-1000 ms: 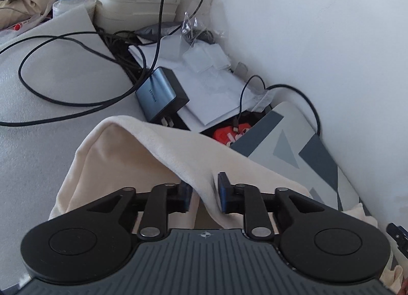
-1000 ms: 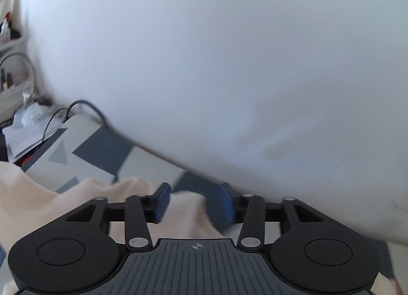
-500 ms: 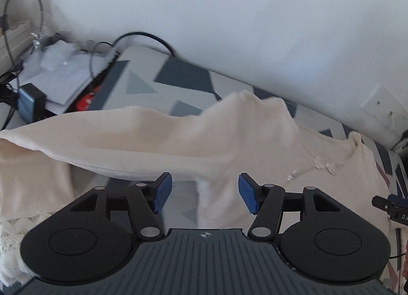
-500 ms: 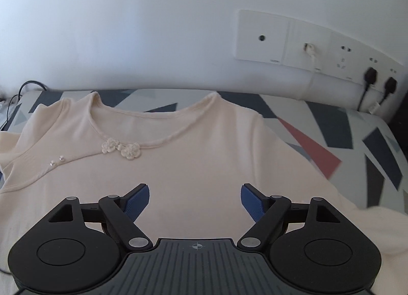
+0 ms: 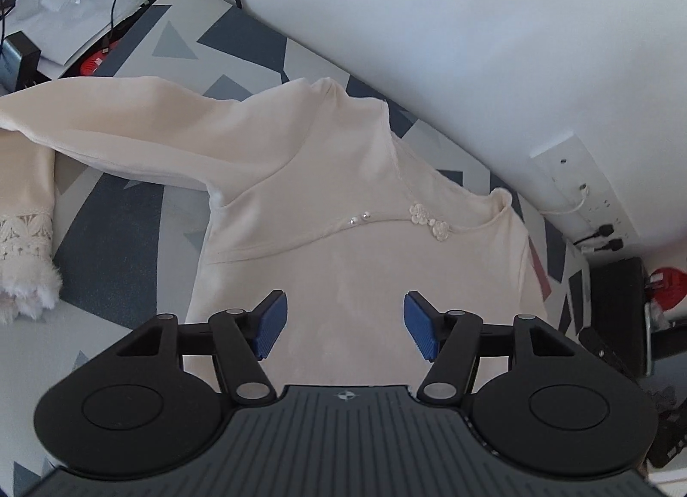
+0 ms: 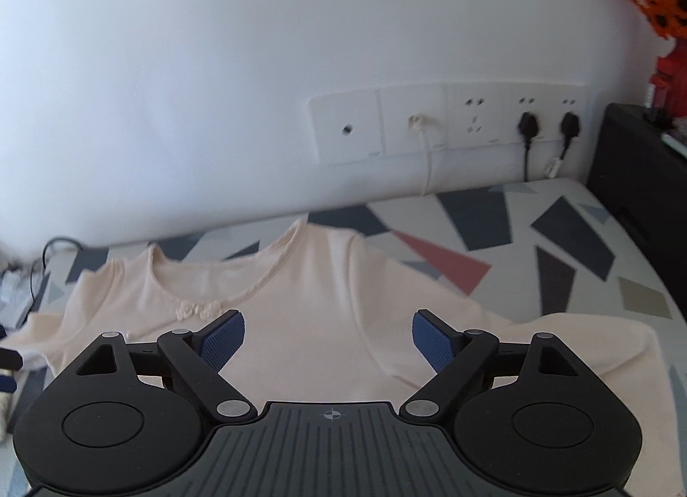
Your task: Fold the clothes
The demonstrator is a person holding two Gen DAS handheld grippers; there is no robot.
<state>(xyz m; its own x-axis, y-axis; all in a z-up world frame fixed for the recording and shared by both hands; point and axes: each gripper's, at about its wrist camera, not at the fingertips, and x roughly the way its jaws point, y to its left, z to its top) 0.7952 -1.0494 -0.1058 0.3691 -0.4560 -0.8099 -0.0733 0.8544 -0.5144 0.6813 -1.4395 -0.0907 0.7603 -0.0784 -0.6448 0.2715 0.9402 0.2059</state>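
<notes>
Lying front-up, cream top spread flat, sleeves out, ready for folding; left gripper and right gripper hover wide, empty.

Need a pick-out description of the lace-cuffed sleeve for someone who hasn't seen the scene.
Start at the patterned grey mat along the white wall, where a cream top lies spread flat. Follow its sleeve running out toward the cable clutter. It bends back, and unlike the plain body, ends in a lace band with a fluffy white cuff.
</notes>
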